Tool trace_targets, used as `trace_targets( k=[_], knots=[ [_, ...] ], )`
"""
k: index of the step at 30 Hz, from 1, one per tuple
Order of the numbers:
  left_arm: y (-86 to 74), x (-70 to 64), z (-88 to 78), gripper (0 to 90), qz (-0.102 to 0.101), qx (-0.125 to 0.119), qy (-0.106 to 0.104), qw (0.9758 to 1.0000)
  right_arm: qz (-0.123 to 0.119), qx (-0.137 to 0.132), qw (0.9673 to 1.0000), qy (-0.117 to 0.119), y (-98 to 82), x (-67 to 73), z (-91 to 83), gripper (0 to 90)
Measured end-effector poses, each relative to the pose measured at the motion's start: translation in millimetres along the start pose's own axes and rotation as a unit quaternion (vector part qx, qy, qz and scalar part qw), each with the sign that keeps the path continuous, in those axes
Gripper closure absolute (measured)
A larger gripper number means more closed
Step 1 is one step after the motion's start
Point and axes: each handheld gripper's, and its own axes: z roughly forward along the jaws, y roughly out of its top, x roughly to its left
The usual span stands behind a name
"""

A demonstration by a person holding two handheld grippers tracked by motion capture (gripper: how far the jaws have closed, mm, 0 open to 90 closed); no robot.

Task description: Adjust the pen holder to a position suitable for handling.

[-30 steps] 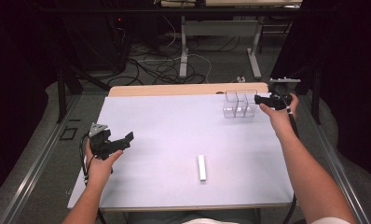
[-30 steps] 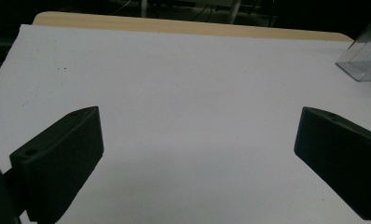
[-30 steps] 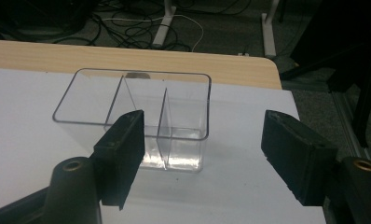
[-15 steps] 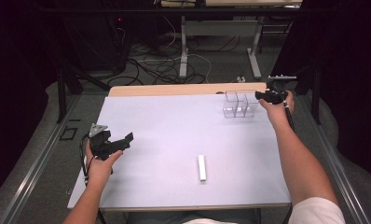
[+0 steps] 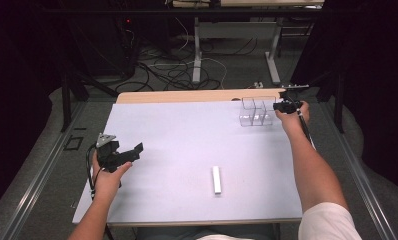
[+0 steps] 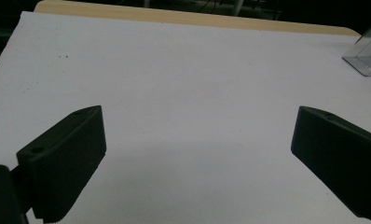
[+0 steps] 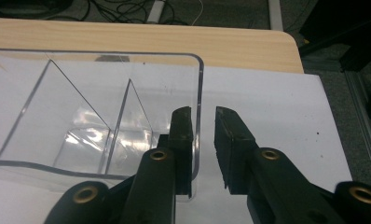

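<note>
A clear plastic box with divided compartments stands at the far right of the white tabletop. My right gripper is at its right end. In the right gripper view the jaws straddle the box's end wall, one inside and one outside; they have just been closing, and a thin gap still shows beside the wall. My left gripper hovers over the near left of the table, its jaws wide open with nothing between them. A white bar lies near the front middle.
A bare wooden strip runs along the table's far edge, just behind the box. Past it, cables and table legs sit on the floor. A corner of the box shows in the left gripper view.
My right hand has come down and in toward the box, and its jaws have narrowed around the end wall. The left hand and the white bar have stayed put.
</note>
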Motion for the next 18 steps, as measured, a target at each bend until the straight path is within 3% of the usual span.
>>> trace_targets(
  k=[9,18],
  knots=[
    [-0.1,-0.2,-0.4,4.1,0.001,-0.001,0.001,1.0,-0.002,0.0,0.9999,-0.013,-1.5,6.1,3.8,87.7],
    [-0.4,-1.0,0.6,4.7,0.001,0.001,0.0,1.0,0.013,-0.001,0.9996,-0.025,-0.8,9.3,3.5,89.3]
  ],
)
